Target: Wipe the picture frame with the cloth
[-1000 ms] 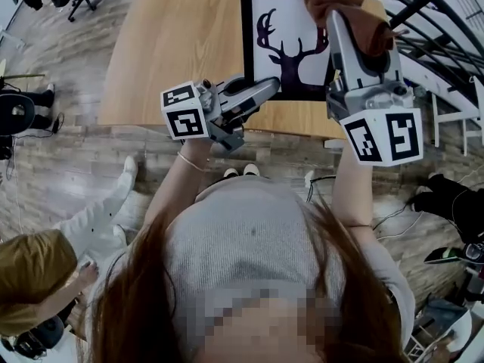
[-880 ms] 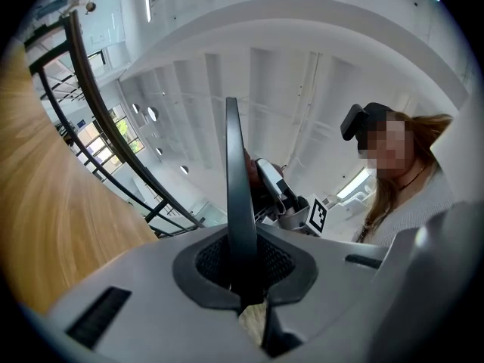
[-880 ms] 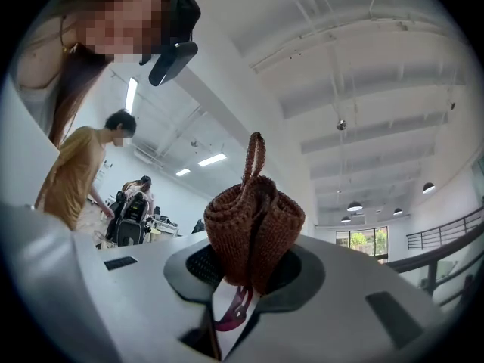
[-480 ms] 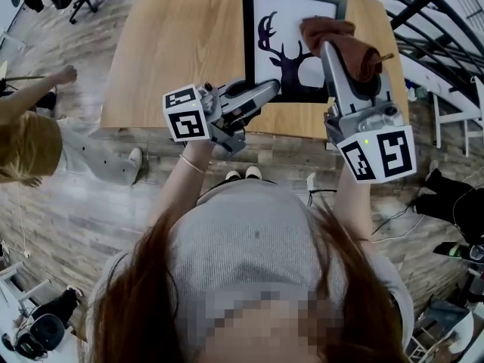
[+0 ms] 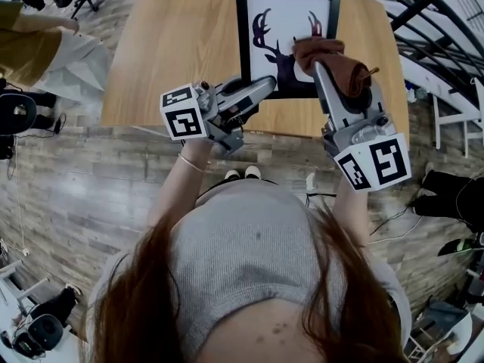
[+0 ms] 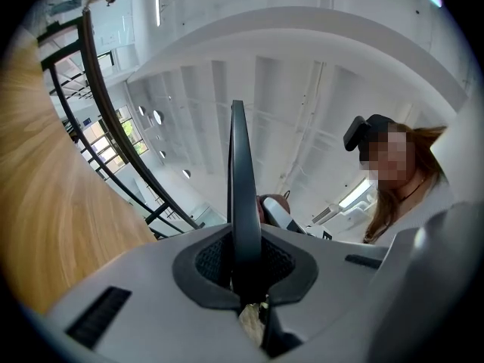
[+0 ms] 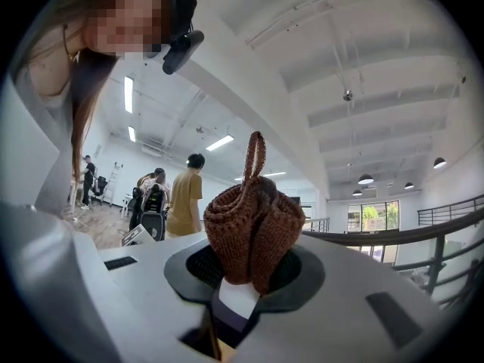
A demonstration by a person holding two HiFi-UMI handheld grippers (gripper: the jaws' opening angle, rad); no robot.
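Left gripper (image 5: 265, 88) clamped on frame (image 5: 287, 6) lower corner, over table (image 5: 174, 44); right gripper (image 5: 324, 70) clamped on brown cloth (image 5: 327, 53); cloth against deer print.

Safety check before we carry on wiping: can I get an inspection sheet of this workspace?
Surface: wooden table, bare apart from the job's things.
Job's things: picture frame with a deer silhouette, over the table's far side; brown cloth pressed on its lower right part.
Clutter: nothing seen.
Grippers: left gripper shut on the frame's lower left edge; right gripper shut on the cloth.
Cables: thin cables on the floor at the person's right.
Surroundings: wood-plank floor, dark railing at the right, another person at the upper left.
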